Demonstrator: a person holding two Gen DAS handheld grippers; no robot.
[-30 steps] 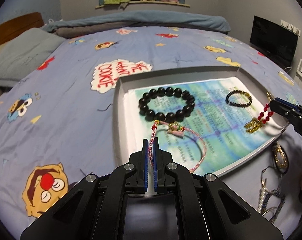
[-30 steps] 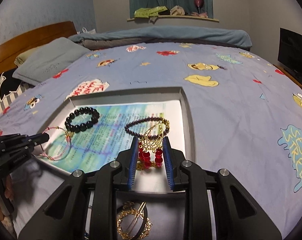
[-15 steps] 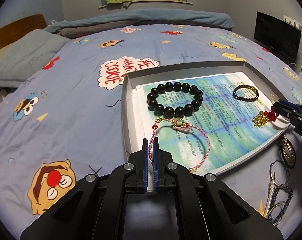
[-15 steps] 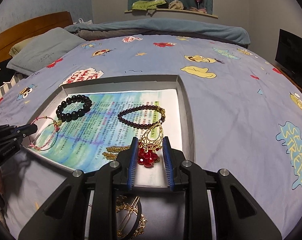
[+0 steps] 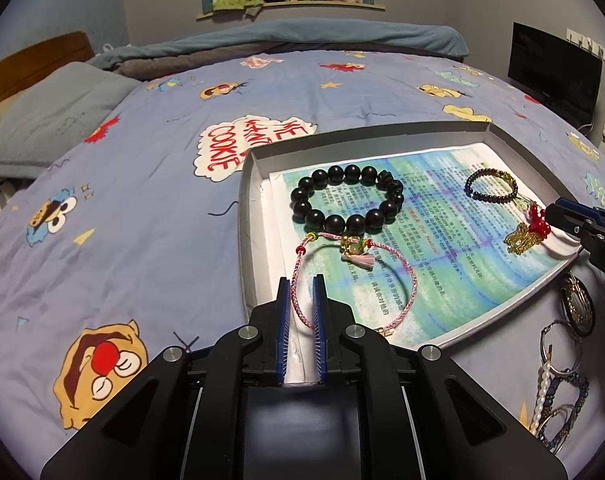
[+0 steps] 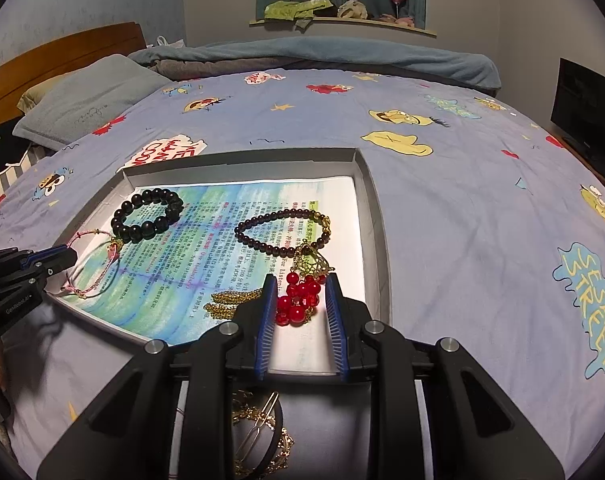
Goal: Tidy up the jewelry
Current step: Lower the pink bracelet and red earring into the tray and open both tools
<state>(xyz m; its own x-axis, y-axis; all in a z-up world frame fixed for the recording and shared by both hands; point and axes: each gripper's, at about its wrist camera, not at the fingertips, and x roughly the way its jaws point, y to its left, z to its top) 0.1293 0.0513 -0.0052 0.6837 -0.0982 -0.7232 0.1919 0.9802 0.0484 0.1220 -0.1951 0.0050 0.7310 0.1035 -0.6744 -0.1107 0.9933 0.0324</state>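
A grey tray (image 5: pixel 244 220) lined with printed paper lies on the bed. A big black bead bracelet (image 5: pixel 334 222) and a small dark bead bracelet (image 5: pixel 490 196) rest in it. At the tray's near edge the jaws of my left gripper (image 5: pixel 301 284) are opening. The pink cord bracelet (image 5: pixel 412 280) runs between the pads, which no longer press on it, and lies flat on the paper. My right gripper (image 6: pixel 300 280) is shut on the red bead earring (image 6: pixel 298 300). The earring's beads and gold tassel (image 6: pixel 230 302) rest on the paper.
Loose hoops (image 5: pixel 574 308) and pearl and blue pieces (image 5: pixel 554 400) lie on the bedsheet right of the tray. A gold hair clip (image 6: pixel 258 420) sits under my right gripper. A grey pillow (image 5: pixel 54 120) is far left, a dark screen (image 5: pixel 550 76) far right.
The left jaws, shut on the pink cord before, now stand apart. The red earring hung from the right gripper and now lies on the tray paper.
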